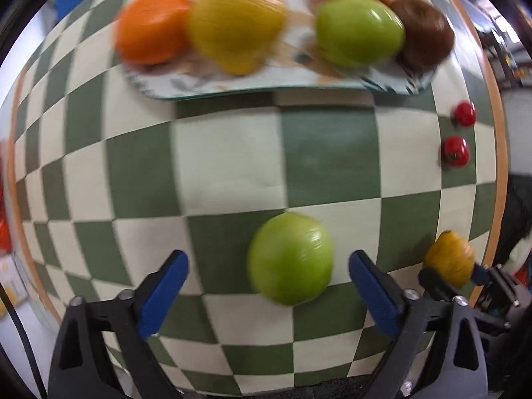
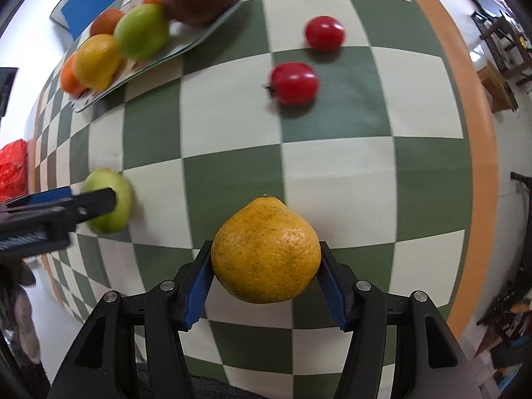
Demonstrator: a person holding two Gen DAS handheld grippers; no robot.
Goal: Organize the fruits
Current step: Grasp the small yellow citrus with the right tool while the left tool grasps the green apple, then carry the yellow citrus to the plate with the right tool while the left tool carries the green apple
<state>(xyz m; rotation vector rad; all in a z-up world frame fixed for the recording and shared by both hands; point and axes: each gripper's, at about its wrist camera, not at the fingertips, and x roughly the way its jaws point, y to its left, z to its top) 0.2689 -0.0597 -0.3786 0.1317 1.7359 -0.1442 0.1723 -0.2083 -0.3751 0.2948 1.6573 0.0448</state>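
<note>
A green apple (image 1: 290,258) lies on the checked cloth between the wide-apart fingers of my left gripper (image 1: 268,282), which is open around it without touching. The same green apple (image 2: 111,201) shows in the right wrist view, partly behind the left gripper's finger (image 2: 96,199). My right gripper (image 2: 266,262) is shut on a yellow-orange citrus fruit (image 2: 266,249), also seen as the citrus fruit (image 1: 449,259) at the right of the left wrist view. A patterned tray (image 1: 266,81) at the back holds oranges, a yellow fruit, a green apple and a dark red apple.
Two small red tomatoes (image 2: 294,82) (image 2: 325,32) lie loose on the cloth to the right. The tray (image 2: 199,38) stands at the far left in the right wrist view. The table's orange edge (image 2: 482,153) curves along the right. A red bag (image 2: 11,166) sits at the left.
</note>
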